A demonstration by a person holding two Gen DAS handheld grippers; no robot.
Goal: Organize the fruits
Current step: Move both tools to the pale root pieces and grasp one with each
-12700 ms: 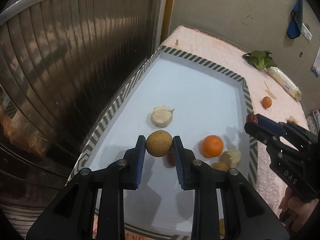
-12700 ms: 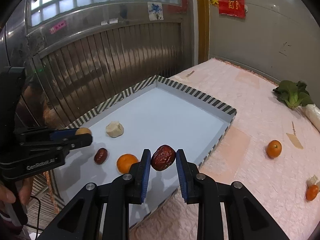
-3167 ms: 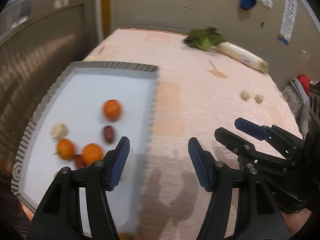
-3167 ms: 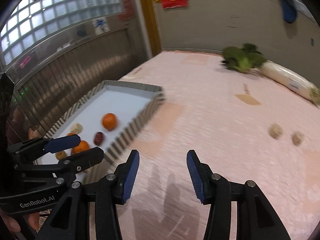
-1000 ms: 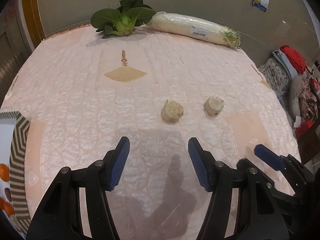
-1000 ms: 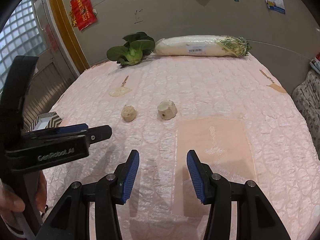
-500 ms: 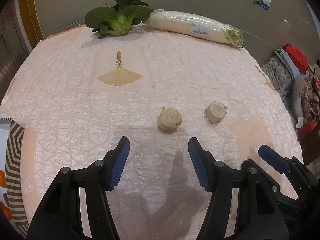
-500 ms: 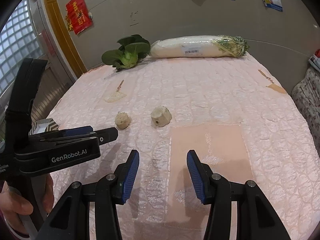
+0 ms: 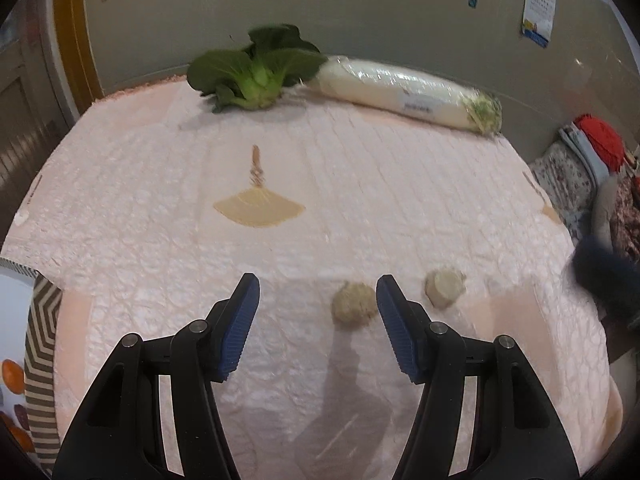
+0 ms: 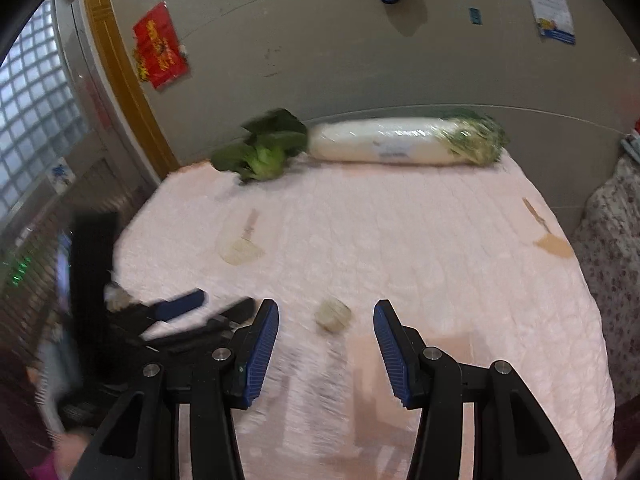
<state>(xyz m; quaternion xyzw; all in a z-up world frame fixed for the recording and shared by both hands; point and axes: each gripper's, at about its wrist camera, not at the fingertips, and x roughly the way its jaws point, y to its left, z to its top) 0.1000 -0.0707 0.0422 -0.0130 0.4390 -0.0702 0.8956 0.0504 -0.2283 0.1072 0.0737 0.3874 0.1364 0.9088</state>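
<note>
Two pale beige lumps of fruit lie on the pink quilted cloth. In the left wrist view my left gripper [image 9: 318,312] is open and empty; the rounder lump [image 9: 353,309] lies just inside its right finger, and the flat-cut lump [image 9: 444,289] lies to the right of that finger. In the right wrist view my right gripper [image 10: 326,332] is open and empty, with the flat-cut lump [image 10: 332,314] on the cloth between its fingertips. The left gripper [image 10: 188,312] shows blurred at the left. The striped tray [image 9: 40,360] with oranges [image 9: 12,376] is at the far left edge.
A green bok choy [image 9: 256,72] and a wrapped white radish [image 9: 404,94] lie at the table's far edge by the wall. A tan fan print [image 9: 258,210] marks the cloth. Bedding [image 9: 576,168] lies past the right edge. A metal shutter [image 10: 36,272] stands at left.
Both grippers have moved forward and lower toward the two beige lumps, which now sit at the fingertips. The left gripper has shifted left relative to the rounder lump. Both stay open.
</note>
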